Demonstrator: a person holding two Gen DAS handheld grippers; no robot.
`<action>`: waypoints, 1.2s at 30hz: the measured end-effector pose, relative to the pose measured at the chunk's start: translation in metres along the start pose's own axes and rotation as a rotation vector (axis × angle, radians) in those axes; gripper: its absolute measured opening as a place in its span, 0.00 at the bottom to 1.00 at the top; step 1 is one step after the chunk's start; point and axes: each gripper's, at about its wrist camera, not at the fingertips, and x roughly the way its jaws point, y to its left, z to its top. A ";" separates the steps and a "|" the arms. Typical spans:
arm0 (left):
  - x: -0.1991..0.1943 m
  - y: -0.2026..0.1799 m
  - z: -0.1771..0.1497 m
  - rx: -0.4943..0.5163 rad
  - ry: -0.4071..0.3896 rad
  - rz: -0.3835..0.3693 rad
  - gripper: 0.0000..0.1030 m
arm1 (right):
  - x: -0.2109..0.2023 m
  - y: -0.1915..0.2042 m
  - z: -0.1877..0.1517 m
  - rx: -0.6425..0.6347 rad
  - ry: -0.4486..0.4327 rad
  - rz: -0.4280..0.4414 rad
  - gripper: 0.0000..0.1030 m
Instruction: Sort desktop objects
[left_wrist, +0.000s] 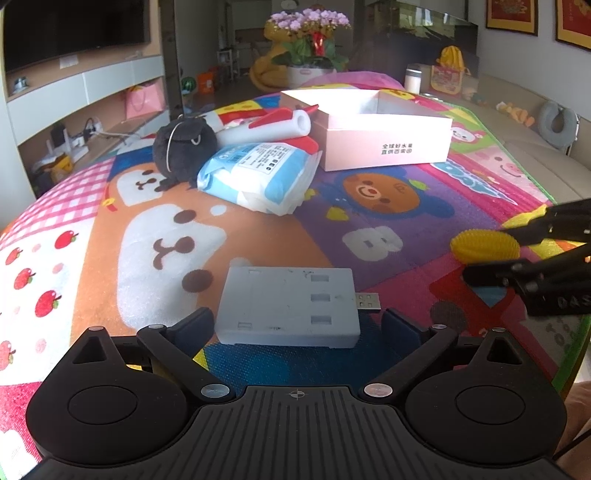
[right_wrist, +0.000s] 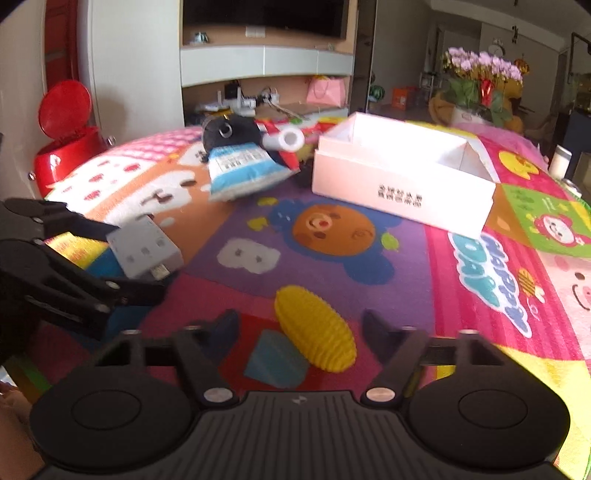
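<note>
Beside box (right_wrist: 402, 184), red bin (right_wrist: 62, 133), right view only

Cartoon play mat (left_wrist: 369, 236) — potted flowers (left_wrist: 314, 40) behind

Chinese print on pink box (left_wrist: 388, 138)

My left camera sits low over the mat (left_wrist: 369, 229), close behind my left gripper (left_wrist: 297, 325), facing the box (left_wrist: 384, 136) and the flowers (left_wrist: 310, 22). My right camera, equally low, looks from further right, angled left toward the TV (right_wrist: 266, 14). Both views share the box, the mat's bear (right_wrist: 332, 225) and each other's gripper.
</note>
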 end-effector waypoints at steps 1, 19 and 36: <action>0.001 0.000 0.001 -0.003 0.000 -0.001 0.97 | 0.000 -0.004 -0.001 0.014 0.001 0.005 0.44; -0.026 -0.025 0.042 0.108 -0.107 -0.063 0.92 | -0.040 -0.046 0.008 0.079 -0.106 -0.118 0.29; 0.041 -0.003 0.245 -0.081 -0.376 -0.077 0.98 | -0.028 -0.163 0.219 0.290 -0.491 -0.163 0.84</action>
